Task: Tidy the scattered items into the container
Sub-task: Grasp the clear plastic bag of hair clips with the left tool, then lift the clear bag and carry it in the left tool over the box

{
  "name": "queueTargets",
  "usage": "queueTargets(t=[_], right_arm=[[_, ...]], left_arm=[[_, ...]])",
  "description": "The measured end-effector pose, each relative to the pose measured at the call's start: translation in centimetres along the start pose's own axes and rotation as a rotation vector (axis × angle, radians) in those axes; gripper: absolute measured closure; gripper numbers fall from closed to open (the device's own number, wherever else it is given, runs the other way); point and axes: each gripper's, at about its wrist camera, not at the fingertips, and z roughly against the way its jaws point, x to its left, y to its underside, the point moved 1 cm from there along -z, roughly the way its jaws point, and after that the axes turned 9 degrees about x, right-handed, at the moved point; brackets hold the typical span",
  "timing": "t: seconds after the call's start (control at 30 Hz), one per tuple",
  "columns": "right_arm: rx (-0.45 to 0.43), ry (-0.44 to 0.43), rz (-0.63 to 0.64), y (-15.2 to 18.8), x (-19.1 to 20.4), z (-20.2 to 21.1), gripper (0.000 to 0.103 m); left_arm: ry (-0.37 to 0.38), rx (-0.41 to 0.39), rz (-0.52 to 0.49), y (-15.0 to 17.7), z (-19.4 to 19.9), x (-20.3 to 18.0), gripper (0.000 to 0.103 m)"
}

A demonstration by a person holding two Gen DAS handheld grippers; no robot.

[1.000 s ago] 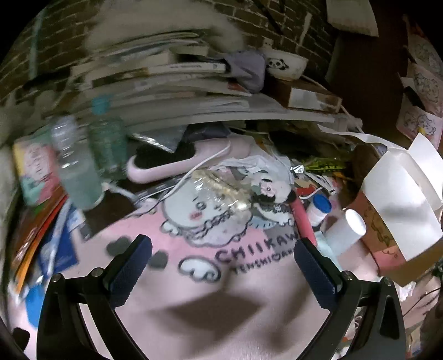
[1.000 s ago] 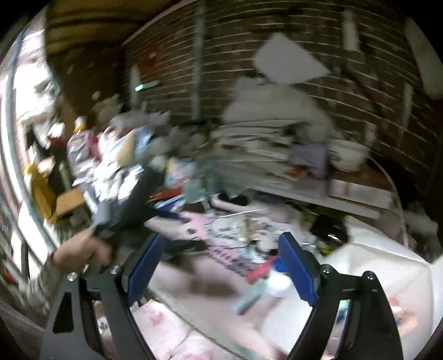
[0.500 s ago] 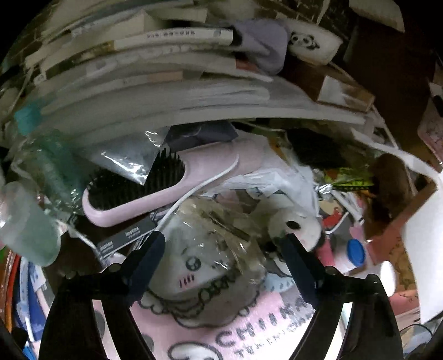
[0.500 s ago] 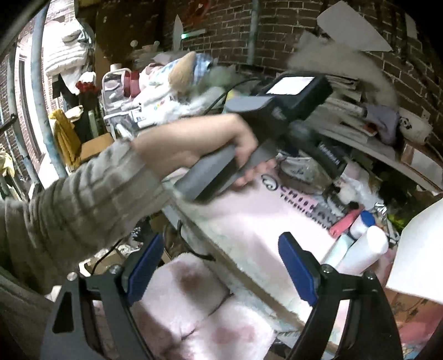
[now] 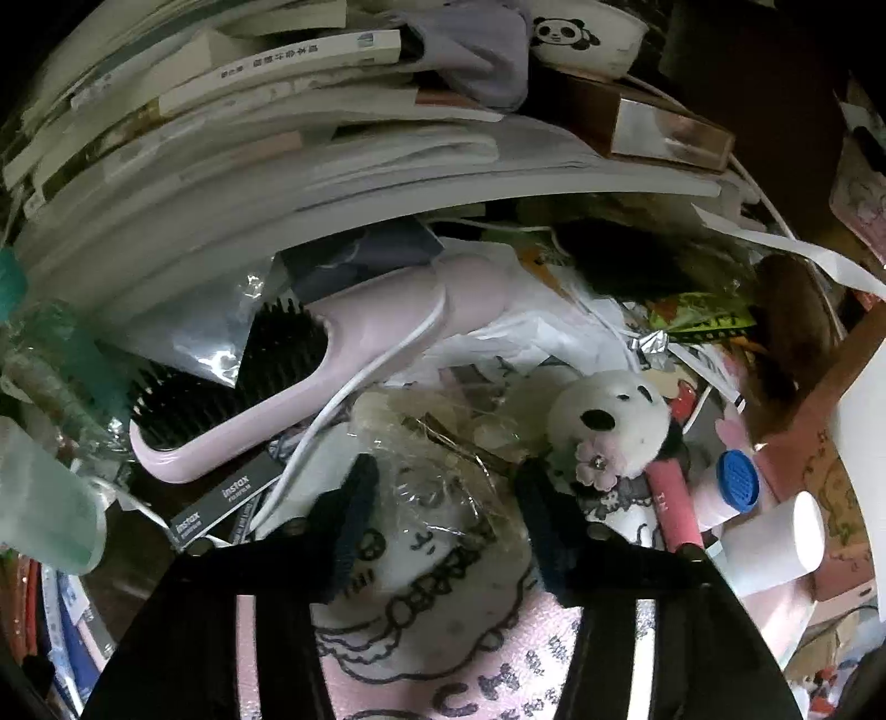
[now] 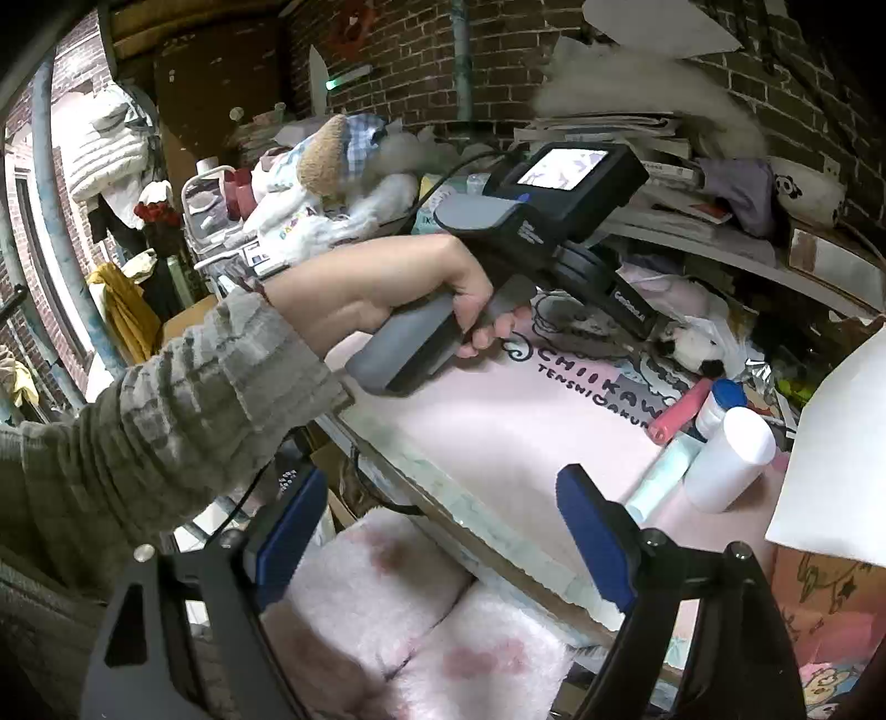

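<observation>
Nothing visibly binned yet. Left gripper [image 5: 443, 498] jaws partly closed around crinkly cellophane packet [image 5: 437, 471], grip unconfirmed; right gripper [image 6: 437, 531] wide open, empty. Panda plush [image 5: 614, 432], bottles remain.

On the desk [image 5: 498, 664]: 1 pink hairbrush [image 5: 310, 376], 1 panda plush [image 5: 614, 426], 1 clear plastic packet [image 5: 437, 487], 1 pink tube [image 5: 678, 512], 1 blue-capped bottle [image 5: 733, 487], 1 white bottle [image 5: 775, 545] and 1 panda bowl [image 5: 587, 36] above.

L black two-finger gripper [image 5: 443, 520]: jaws part-closed, low over desk. R blue-padded gripper [image 6: 443, 531]: jaws wide, empty. L hand [image 6: 398, 293] grips handle.
</observation>
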Motion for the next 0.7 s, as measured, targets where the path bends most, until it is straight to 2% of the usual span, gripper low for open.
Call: queueTargets(t=[0.07,0.17,0.43,0.7], right_arm=[[0.001,0.001,0.001,0.0,0.1,-0.1,0.020],[0.000,0.012,0.004,0.1,0.1,-0.2,0.020],[-0.005,0.025,-0.024,0.2,-0.8,-0.5,0.020],[-0.026,0.133,-0.106,-0.2,-2.4,-1.4,0.020]], left_arm=[[0.002,-0.004,-0.012,0.2,0.1,-0.1,0.072],[0.004,-0.007,-0.020,0.5,0.7,-0.2,0.075],[0.023,-0.065,-0.001,1.9,4.0,0.4,0.076],[0.032,-0.160,-0.045,2.5,10.1,-1.7,0.076]])
